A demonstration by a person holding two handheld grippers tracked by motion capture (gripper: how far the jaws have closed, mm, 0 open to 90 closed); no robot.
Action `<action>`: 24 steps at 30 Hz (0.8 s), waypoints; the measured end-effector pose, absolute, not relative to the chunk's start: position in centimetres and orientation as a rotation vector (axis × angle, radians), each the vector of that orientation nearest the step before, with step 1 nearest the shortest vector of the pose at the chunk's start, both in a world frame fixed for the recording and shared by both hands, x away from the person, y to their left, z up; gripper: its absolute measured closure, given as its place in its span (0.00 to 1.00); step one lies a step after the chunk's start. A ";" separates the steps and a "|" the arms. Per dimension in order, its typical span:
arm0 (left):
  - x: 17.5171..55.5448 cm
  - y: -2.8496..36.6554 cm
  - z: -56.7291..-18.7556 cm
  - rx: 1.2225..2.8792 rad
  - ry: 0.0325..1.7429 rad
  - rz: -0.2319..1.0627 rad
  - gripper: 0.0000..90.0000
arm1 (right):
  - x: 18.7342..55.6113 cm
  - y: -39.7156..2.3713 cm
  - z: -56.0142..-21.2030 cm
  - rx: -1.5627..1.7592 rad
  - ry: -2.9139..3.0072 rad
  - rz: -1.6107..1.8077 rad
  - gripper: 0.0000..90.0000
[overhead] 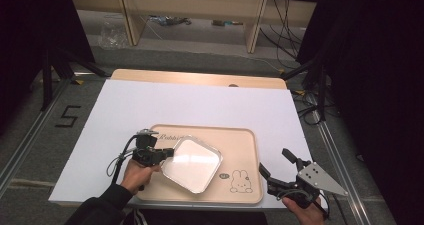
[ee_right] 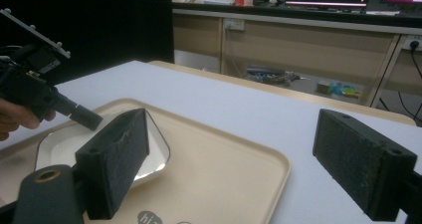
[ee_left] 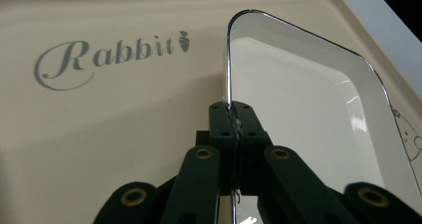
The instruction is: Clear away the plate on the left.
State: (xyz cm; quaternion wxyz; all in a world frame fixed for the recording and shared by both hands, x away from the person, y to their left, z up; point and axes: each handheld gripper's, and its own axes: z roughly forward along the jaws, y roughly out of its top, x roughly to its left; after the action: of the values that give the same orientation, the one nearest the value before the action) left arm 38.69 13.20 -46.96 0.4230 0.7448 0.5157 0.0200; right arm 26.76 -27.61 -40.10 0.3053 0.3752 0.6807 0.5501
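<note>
On beige plastic tray (overhead: 245, 150), left tongs (overhead: 171, 153) clamping glossy square plate's (overhead: 192, 164) thin rim, right tongs (overhead: 274, 164) spread, seemingly empty.

Left gripper clamped, right gripper spread wide.

The left gripper (overhead: 167, 154) lies roughly level, pointing toward the right of the high view; its two black jaws are pressed together on the thin rim of a dish (ee_left: 298, 109), as the left gripper view shows close up. The left hand (overhead: 136, 172) wraps the grip from below, with a dark sleeve behind it and the cable looping off to the left. The right gripper (overhead: 275, 164) sits low at the near right, held by the right hand (overhead: 305, 207), jaws standing far apart with nothing between the pads (ee_right: 117, 159), the grey plate on top.
</note>
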 end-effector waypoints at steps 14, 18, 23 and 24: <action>38.2 11.5 -48.5 1.928 1.286 -0.020 0.98 | 26.7 -27.5 -40.1 0.996 1.800 1.476 0.17; 38.3 11.9 -49.0 1.931 1.234 -0.046 0.96 | 26.8 -27.7 -40.1 0.981 1.782 1.467 0.17; 37.1 12.2 -48.6 1.972 1.297 -0.040 0.93 | 26.8 -27.7 -40.1 0.985 1.780 1.467 0.17; 36.9 12.4 -48.6 1.987 1.287 -0.050 0.93 | 26.8 -27.8 -40.1 0.988 1.784 1.459 0.17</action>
State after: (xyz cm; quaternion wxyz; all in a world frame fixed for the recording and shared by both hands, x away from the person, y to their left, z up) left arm 36.94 12.44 -48.60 0.3771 0.7771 0.5035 -0.0196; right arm 26.79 -27.75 -40.08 0.3117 0.3743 0.6760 0.5529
